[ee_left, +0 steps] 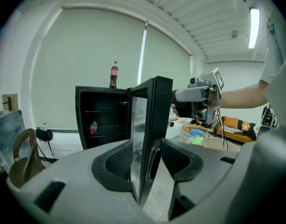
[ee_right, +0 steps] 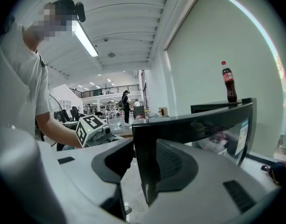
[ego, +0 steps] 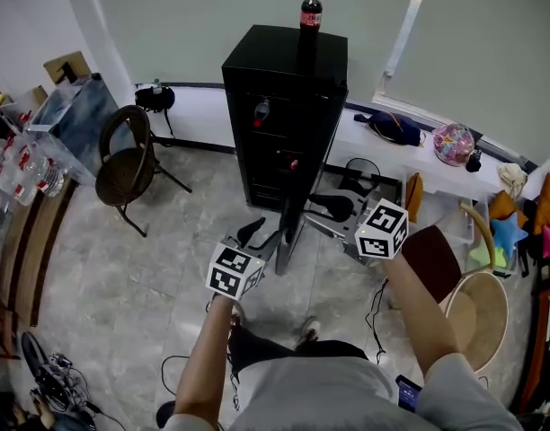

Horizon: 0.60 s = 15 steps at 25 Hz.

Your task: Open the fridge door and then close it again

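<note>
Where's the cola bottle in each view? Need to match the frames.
Head view: cola bottle at top centre, standing on the fridge.
Left gripper view: cola bottle left of centre, upper half, on the fridge top.
Right gripper view: cola bottle at upper right, above the door's top edge.
Shared landmark: the open fridge door, in all three views.

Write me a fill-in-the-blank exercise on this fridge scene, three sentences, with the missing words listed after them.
1. The fridge door stands ___.
2. On top of the fridge stands a cola ___.
3. Between the jaws of the left gripper, and likewise of the right gripper, lies the edge of the ___.

Missing words: open; bottle; door.
</note>
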Available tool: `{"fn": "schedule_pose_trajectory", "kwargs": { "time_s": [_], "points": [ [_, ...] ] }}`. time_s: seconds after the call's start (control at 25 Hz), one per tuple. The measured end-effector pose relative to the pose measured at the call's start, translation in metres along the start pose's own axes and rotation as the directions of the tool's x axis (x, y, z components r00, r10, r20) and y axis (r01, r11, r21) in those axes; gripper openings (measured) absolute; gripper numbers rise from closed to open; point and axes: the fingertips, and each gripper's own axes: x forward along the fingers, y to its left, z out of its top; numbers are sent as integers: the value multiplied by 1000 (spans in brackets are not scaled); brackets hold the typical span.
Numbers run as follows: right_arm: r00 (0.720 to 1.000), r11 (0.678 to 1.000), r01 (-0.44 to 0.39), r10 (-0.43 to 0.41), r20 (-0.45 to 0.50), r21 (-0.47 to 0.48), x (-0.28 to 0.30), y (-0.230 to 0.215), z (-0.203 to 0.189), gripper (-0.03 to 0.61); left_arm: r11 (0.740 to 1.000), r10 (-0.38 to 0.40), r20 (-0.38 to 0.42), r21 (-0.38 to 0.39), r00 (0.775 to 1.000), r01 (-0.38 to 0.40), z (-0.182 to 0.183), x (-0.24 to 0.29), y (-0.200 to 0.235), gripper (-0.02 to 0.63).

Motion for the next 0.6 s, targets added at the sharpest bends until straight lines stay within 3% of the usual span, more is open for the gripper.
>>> {"fn": "schedule_pose_trajectory", "kwargs": {
  "time_s": [0.24, 0.4, 0.6],
  "points": [
    [999, 999, 29, -30, -25, -35, 31, -6, 8, 149, 998, -60, 10, -15, 998, 60, 0, 2, 26, 196],
    [999, 1000, 22, -22, -34, -4, 53, -9, 14, 149, 994, -106, 18, -17, 994, 107, 3, 8, 38, 212],
    [999, 999, 38, -37, -13, 39, 75, -18, 24, 155, 993, -105, 22, -49, 994, 106, 2, 21, 65, 233]
  ]
}}
